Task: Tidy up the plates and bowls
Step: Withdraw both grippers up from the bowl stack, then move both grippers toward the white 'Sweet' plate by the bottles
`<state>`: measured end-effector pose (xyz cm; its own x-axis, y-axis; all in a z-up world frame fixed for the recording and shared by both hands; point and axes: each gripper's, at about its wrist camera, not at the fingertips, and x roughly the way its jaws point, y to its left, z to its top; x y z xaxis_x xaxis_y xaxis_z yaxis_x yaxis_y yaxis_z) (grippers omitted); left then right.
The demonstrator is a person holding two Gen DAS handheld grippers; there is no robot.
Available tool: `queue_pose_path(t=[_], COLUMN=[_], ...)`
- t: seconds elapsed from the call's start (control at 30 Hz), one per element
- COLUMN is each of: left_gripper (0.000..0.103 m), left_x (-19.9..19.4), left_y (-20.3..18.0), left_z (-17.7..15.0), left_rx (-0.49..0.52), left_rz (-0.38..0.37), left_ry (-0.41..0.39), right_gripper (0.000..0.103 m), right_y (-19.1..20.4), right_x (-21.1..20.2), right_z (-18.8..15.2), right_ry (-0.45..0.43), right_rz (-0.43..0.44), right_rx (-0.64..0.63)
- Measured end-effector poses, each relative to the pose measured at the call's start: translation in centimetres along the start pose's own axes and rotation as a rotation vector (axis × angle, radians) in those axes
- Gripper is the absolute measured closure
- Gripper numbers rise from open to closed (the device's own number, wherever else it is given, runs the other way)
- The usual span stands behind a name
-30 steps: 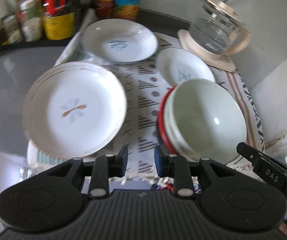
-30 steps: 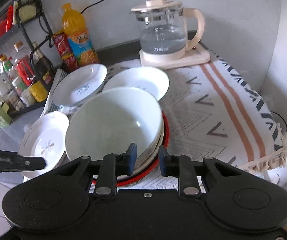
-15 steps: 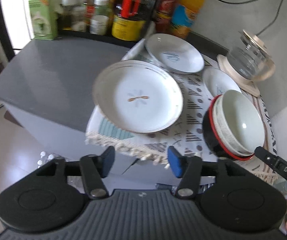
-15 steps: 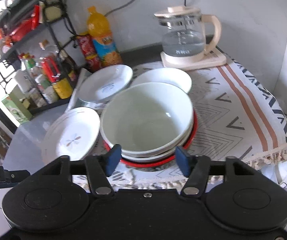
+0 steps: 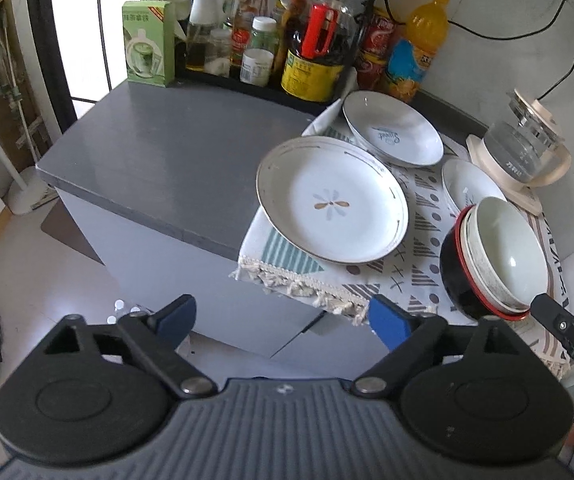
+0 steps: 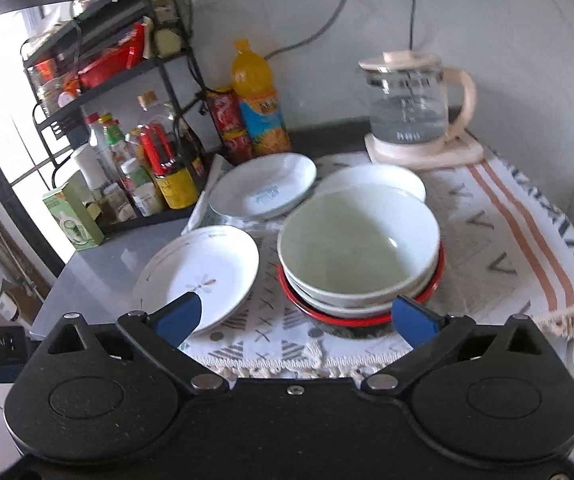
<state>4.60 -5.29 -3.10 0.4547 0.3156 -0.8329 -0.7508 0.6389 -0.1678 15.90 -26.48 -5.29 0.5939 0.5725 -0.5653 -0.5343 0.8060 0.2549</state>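
Stood off the counter edge, both claws spread wide and empty.

Left gripper [image 5: 283,316] and right gripper [image 6: 295,320] held nothing. Nested bowls [image 6: 359,248] sat on the patterned cloth [image 6: 499,240], flower plate [image 5: 333,200] just beside, two smaller plates [image 5: 393,128] behind. Probably best taken by the flower plate's near rim, kept level, then lowered squarely onto another plate.

In the right wrist view the stacked bowls [image 6: 359,256] hide the near part of the small plate [image 6: 371,178] behind them. The lower bowls show only rims. The kettle [image 6: 411,108] markings are too blurred to read.
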Motion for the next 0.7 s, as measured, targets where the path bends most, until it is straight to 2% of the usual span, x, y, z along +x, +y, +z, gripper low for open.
queue_pose_path(t=[0.07,0.33,0.6,0.7], left_gripper=[0.0,0.0,0.0,0.0], left_x=[-0.2,0.2,3.8,5.5], left_y=[0.1,0.9,2.1,2.0], left_z=[0.1,1.6,5.0,6.8], left_rx=[0.005,0.007,-0.005,0.009], left_rz=[0.009,0.017,-0.024,-0.023], left_ry=[-0.012,-0.049,-0.02,0.019], right_gripper=[0.0,0.0,0.0,0.0], right_y=[0.8,3.6,5.6,6.1], right_x=[0.0,1.6,4.9,6.1], right_z=[0.1,1.2,3.0,4.0], right_ry=[-0.007,0.024,0.043,0.041], right_rz=[0.002,0.06,0.043,0.015], right_rx=[-0.025,-0.07,-0.077,-0.067])
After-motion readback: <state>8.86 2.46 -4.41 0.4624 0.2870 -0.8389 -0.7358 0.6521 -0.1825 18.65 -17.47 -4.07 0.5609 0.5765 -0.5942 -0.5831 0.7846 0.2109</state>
